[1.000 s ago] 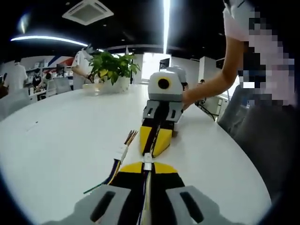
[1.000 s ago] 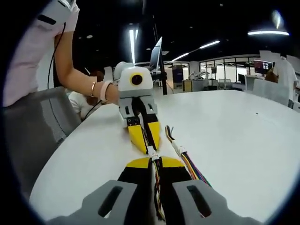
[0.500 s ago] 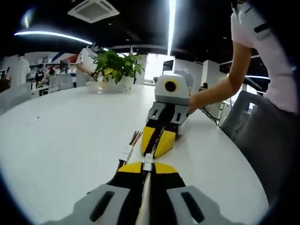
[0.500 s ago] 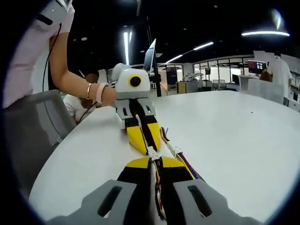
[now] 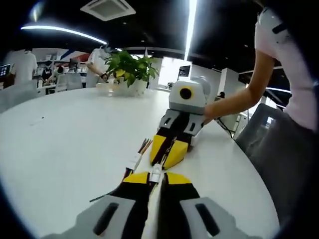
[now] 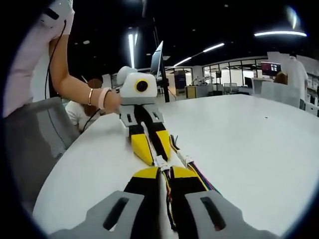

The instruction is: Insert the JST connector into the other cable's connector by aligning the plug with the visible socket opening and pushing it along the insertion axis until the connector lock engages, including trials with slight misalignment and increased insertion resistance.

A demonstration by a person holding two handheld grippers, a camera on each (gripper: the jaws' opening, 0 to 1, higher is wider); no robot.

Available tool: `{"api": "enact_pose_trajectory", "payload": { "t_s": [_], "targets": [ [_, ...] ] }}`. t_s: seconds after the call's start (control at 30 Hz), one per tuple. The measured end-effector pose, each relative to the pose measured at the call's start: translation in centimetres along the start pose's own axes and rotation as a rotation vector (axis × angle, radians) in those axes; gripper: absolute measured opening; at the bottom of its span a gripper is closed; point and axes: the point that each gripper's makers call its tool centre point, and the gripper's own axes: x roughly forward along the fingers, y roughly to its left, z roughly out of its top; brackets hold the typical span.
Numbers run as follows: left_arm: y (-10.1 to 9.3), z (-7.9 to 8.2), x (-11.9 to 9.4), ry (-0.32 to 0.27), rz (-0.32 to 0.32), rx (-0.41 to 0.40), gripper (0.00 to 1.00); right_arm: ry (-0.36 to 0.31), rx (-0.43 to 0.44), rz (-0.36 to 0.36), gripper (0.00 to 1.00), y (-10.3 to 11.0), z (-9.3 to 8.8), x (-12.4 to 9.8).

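Both grippers' fingers clenched on cables; white connectors (image 5: 156,173) meet between; no legible writing.

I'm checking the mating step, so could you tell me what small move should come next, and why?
Probably a short, straight push of the two grippers toward each other. The left gripper and right gripper face tip to tip over the white table, each shut on a cable, and the white connectors meet between them; whether the lock has engaged is too small to tell.
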Motion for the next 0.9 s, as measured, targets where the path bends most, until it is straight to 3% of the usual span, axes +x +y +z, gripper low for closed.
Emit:
{"api": "enact_pose_trajectory", "payload": {
  "t_s": [0.23,0.33,0.4,0.43,0.5,0.53,0.9],
  "targets": [
    [0.1,-0.1,0.1,0.013,0.022,-0.014,0.08,0.017,0.013,-0.015,0.10,0.0,0.0,-0.2],
    [0.1,-0.2,0.2,0.044,0.050,0.045,0.10,0.031,0.016,-0.026,0.14,-0.1,-0.1,-0.8],
    [-0.1,-0.1,0.3,0.047,0.049,0.014,0.13,0.033,0.017,-0.032,0.14,-0.2,-0.1,-1.1],
    [-0.2,-0.2,0.3,0.050,0.051,0.022,0.14,0.029,0.026,-0.035,0.14,-0.3,0.0,-1.3],
    [-0.2,-0.5,0.2,0.091,0.061,0.118,0.13,0.018,0.040,-0.044,0.14,-0.2,0.5,-1.7],
    [-0.4,-0.5,0.2,0.098,0.064,0.103,0.14,0.018,0.037,-0.043,0.14,0.0,0.6,-1.8],
    [-0.3,1.2,-1.8,0.101,0.143,0.113,0.19,0.000,0.023,-0.073,0.15,1.3,2.7,-2.7]
  ]
}}
